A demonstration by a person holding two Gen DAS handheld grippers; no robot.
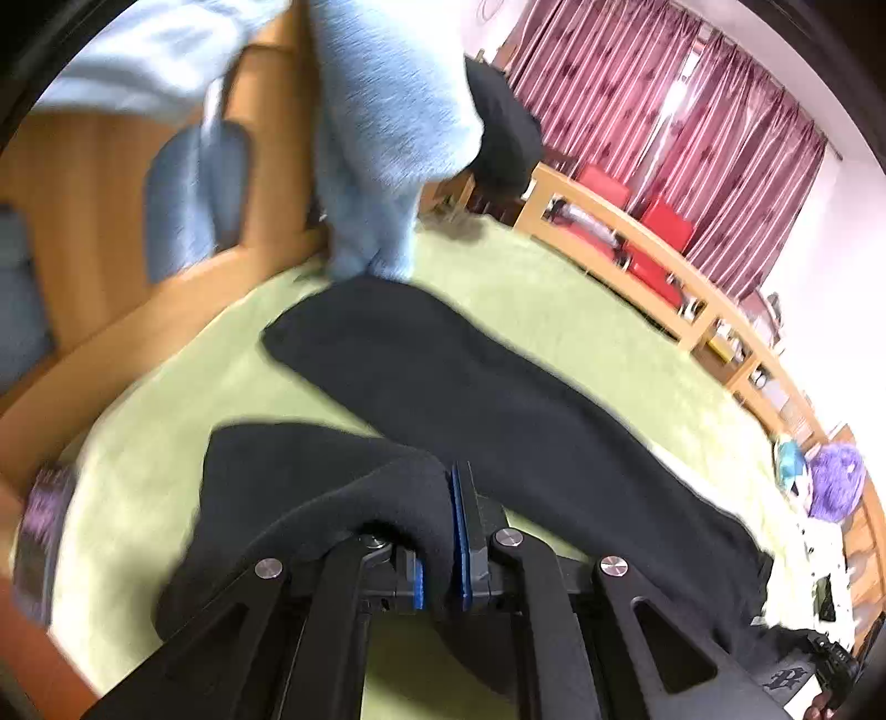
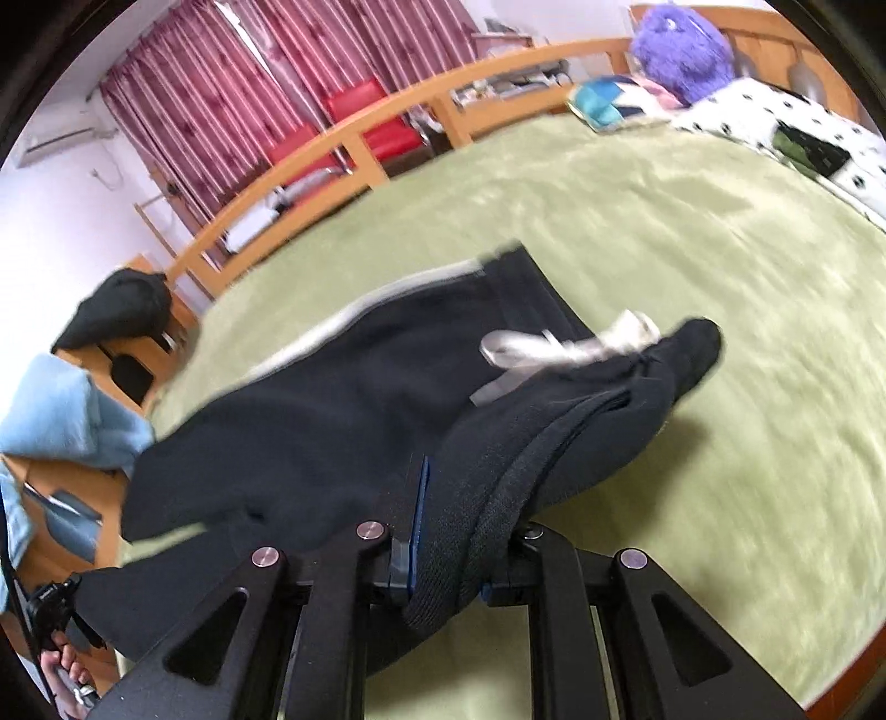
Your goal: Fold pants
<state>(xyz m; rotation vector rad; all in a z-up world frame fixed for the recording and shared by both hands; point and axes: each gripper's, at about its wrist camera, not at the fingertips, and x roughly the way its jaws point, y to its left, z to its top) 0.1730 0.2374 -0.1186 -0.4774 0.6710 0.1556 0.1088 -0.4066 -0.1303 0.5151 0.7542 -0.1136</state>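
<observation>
Looking along the left hand-held gripper, its blue pads are pressed together on a bunched fold of the black pants, lifting that end while the long leg trails across the green bed toward a pale blue sleeve at the far edge. From the right wrist, the right hand-held gripper pinches the ribbed waistband, with the white drawstring loose on top and a grey side stripe running along the flat leg. Both views are blurred, so the cloth looks to be in motion. The risk, as I judge it, is that thick bunched fabric slips from one grip as the two ends are carried, leaving the fold crooked; the dangling drawstring could also get trapped inside the crease. A purple plush toy and a spotted pillow sit well apart. No basket or box is visible, so nothing here holds anything.
</observation>
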